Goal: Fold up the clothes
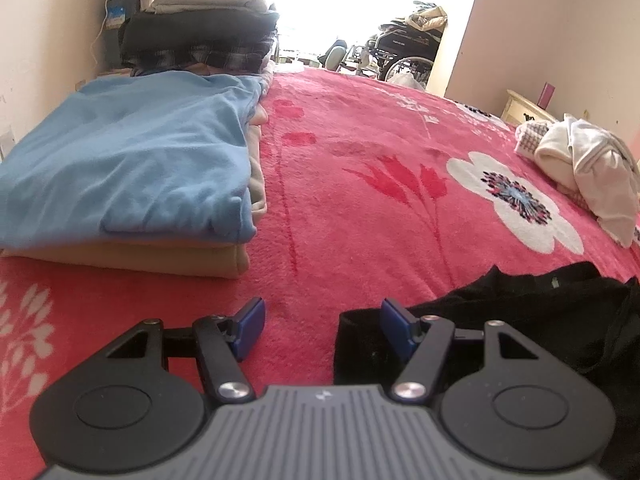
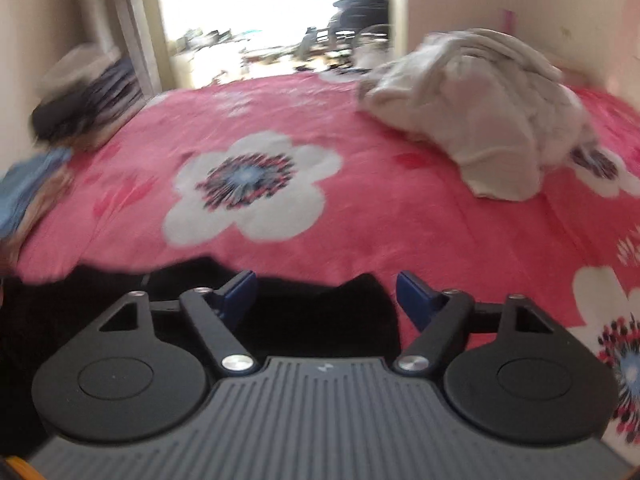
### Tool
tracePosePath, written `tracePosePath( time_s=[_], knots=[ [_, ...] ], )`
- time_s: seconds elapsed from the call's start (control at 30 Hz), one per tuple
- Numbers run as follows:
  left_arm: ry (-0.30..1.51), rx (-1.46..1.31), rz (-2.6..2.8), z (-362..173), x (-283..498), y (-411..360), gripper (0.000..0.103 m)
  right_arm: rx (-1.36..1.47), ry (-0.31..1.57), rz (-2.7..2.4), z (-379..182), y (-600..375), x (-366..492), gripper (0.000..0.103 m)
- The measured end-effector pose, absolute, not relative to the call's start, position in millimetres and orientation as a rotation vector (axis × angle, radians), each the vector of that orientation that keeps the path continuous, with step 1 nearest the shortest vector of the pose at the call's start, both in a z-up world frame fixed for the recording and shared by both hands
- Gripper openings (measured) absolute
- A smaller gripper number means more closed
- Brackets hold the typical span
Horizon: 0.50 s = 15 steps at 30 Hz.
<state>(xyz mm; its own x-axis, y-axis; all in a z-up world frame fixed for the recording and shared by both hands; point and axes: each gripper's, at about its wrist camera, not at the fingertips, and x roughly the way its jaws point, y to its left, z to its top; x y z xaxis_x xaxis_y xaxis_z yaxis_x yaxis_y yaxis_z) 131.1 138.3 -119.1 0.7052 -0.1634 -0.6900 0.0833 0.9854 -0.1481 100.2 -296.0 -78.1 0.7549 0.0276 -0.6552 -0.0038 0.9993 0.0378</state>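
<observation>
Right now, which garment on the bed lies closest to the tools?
The black garment, spread loose on the pink blanket right under both tools. The blue folded top sits on its stack farther off, and the white crumpled heap lies farther away.

The left gripper [image 1: 322, 330] fills the lower part of its wrist view, angled downward, its two blue-padded fingers [image 1: 250, 328] spread apart with nothing pressed between them. The right gripper [image 2: 326, 300] sits likewise across the bottom of its own blurred view, tilted downward, its blue fingertips [image 2: 240, 294] standing well apart and clasping nothing. No hand or sleeve shows in either frame.
</observation>
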Motion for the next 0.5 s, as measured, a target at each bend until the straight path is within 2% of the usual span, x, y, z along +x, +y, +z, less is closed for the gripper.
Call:
tracePosePath(
  time_s=[0.07,0.17,0.5],
  knots=[
    [0.775,-0.101,-0.126,-120.1,129.8,139.2,0.065,-0.001,0.738,0.038,-82.0,-291.8,102.8,0.053],
    [0.777,-0.099,-0.122,-121.3,128.5,140.8,0.064,-0.067,0.746,0.107,-84.0,-279.9,107.5,0.035],
    [0.775,-0.100,-0.113,-124.1,129.5,139.5,0.063,-0.427,0.707,0.768,-89.7,-157.2,97.7,0.035]
  ],
)
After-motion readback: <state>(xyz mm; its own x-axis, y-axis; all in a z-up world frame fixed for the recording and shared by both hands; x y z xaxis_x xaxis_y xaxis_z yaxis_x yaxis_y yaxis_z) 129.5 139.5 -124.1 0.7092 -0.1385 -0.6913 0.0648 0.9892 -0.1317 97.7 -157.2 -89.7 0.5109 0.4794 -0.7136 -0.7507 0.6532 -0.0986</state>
